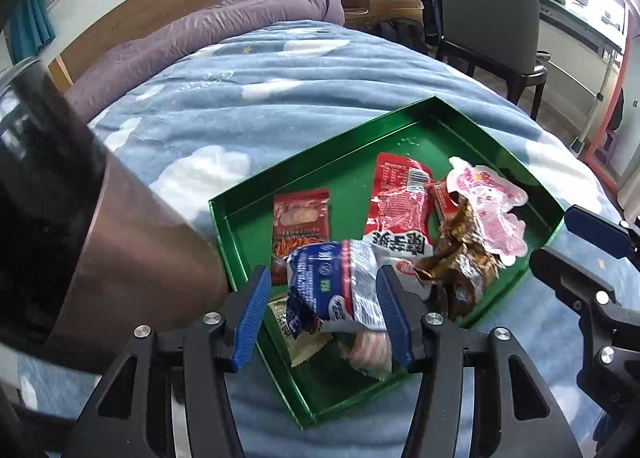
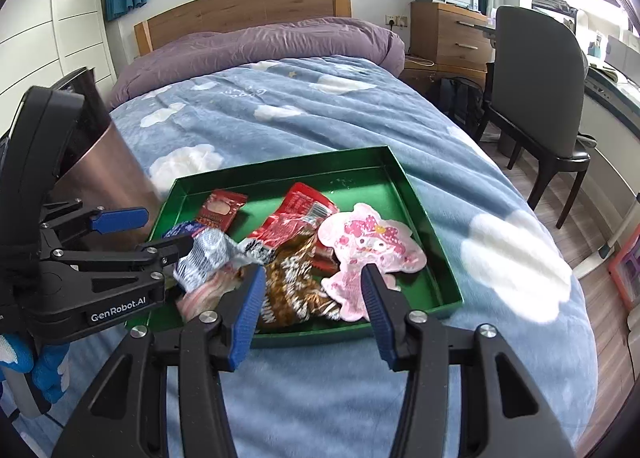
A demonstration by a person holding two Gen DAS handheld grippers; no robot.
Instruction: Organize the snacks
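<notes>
A green tray (image 1: 472, 125) (image 2: 420, 197) lies on the bed and holds several snack packets. My left gripper (image 1: 324, 314) (image 2: 160, 234) is open over the tray's near corner, with a blue and white packet (image 1: 332, 286) (image 2: 208, 258) between its jaws, blurred; I cannot tell whether it rests on a pad. Other packets in the tray are a red one (image 1: 400, 193), a small red one (image 1: 300, 217), a brown foil one (image 1: 460, 258) (image 2: 296, 282) and a pink character one (image 1: 492, 201) (image 2: 372, 246). My right gripper (image 2: 312, 314) is open and empty at the tray's near edge, above the brown and pink packets.
A shiny copper-coloured cylindrical bin (image 1: 132, 242) (image 2: 100, 169) stands left of the tray. The blue cloud-print blanket (image 2: 320, 105) covers the bed, with a purple duvet (image 2: 260, 41) at the headboard. A dark chair (image 2: 536, 97) and a desk stand to the right.
</notes>
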